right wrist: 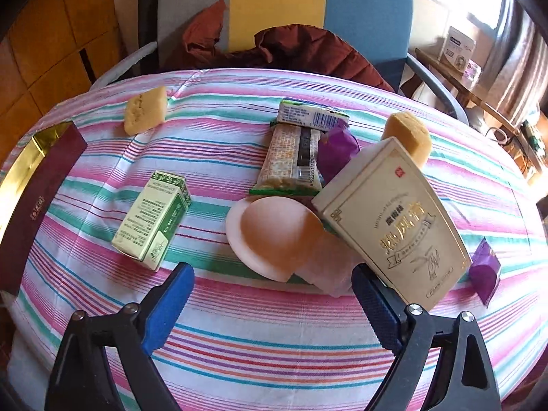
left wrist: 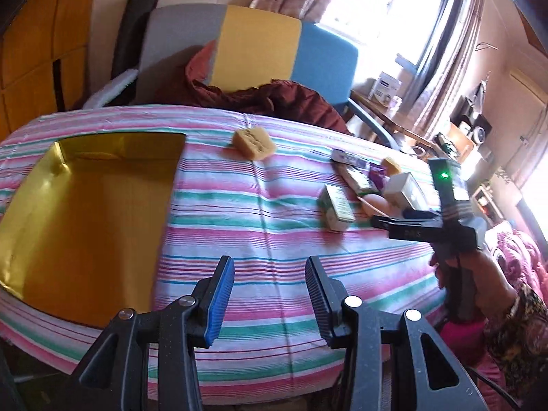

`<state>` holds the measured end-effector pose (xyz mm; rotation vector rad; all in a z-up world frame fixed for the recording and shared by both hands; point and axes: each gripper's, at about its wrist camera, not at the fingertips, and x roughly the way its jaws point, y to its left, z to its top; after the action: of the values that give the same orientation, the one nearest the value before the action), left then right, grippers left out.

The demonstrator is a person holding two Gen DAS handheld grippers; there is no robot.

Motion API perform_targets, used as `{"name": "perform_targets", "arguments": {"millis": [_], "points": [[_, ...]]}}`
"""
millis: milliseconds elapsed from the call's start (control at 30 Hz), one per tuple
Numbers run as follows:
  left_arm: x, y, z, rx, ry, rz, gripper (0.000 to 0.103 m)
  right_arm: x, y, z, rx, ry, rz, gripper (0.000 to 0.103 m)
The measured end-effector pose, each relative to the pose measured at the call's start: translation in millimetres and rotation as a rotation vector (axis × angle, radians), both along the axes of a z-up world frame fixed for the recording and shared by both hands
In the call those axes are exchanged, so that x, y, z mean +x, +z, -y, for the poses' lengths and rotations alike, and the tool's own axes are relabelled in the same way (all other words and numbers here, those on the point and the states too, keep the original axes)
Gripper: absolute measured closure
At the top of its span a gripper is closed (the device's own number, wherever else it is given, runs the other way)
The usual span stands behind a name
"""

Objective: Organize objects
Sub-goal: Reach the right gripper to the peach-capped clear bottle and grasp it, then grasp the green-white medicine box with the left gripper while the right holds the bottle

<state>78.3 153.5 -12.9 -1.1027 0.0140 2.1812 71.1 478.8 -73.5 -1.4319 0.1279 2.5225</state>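
My left gripper (left wrist: 270, 291) hangs open over the striped cloth (left wrist: 267, 205), with nothing between its fingers. To its left lies an open gold-lined box (left wrist: 85, 219). My right gripper (right wrist: 274, 294) stands wide open, just short of two pink round pads (right wrist: 270, 236), and holds nothing. Its right finger (right wrist: 373, 308) is close to a tilted beige box with gold lettering (right wrist: 394, 219). A green-and-white carton (right wrist: 154, 219) lies left of the pads. Behind them are a cracker packet (right wrist: 291, 161), a barcoded small box (right wrist: 311, 114), a purple packet (right wrist: 335, 150) and two yellow sponges (right wrist: 145, 109) (right wrist: 409, 137).
A second purple packet (right wrist: 484, 270) lies at the cloth's right edge. Behind the table stands a chair with a grey, yellow and blue back (left wrist: 260, 48), a dark red jacket (left wrist: 281, 99) draped on it. A hand in a patterned sleeve (left wrist: 479, 281) holds the right gripper's handle.
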Motion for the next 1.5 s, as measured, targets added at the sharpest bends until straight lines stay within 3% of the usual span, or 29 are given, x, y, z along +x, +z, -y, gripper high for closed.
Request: {"name": "perform_targets", "arguments": {"millis": [200,300,467,533,600,700,800,967,1167,1267,1433,1500], "points": [[-2.4,-10.8,-24.7,-0.015,-0.072,0.063,0.057,-20.0,-3.5,-12.7,-0.043,0.091,0.067,0.009],[-5.8,-15.2,-37.6,-0.023,-0.103,0.09,0.049,-22.1,-11.9,-25.8,-0.095,0.075,0.06,0.01],[-12.5,-22.4,-64.8,-0.045,-0.141,0.114,0.046,-18.5,-15.6,-37.4,-0.169,0.026,0.041,0.017],[-14.7,-24.8,-77.4,-0.061,-0.153,0.102,0.044,-16.3,-15.6,-35.9,-0.183,0.036,0.049,0.031],[-17.6,-26.7,-90.9,-0.074,-0.169,0.094,0.044,-15.6,-15.3,-33.2,-0.174,0.036,0.048,0.032],[-26.0,-34.6,-110.3,-0.084,-0.174,0.11,0.044,-16.4,-10.2,-27.1,-0.183,0.075,0.029,0.047],[-34.8,-41.3,-131.2,-0.085,-0.177,0.123,0.044,-17.5,-5.9,-23.0,-0.172,0.078,0.019,0.051],[-46.3,-47.2,-166.7,-0.083,-0.183,0.115,0.044,-15.5,-4.3,-27.9,-0.192,0.059,0.013,0.052],[-65.6,-77.3,-195.3,-0.155,-0.169,0.127,0.044,-13.3,-4.2,-36.8,-0.243,0.043,0.014,0.047],[-64.4,-76.2,-194.6,-0.146,-0.168,0.044,0.044,-14.6,-6.5,-35.2,-0.236,0.048,0.029,0.044],[-59.7,-82.7,-185.4,-0.169,-0.183,-0.056,0.069,-17.3,-9.9,-31.5,-0.223,0.061,0.044,0.044],[-57.2,-83.6,-179.5,-0.171,-0.191,-0.083,0.073,-19.2,-10.1,-29.8,-0.213,0.064,0.044,0.044]]}}
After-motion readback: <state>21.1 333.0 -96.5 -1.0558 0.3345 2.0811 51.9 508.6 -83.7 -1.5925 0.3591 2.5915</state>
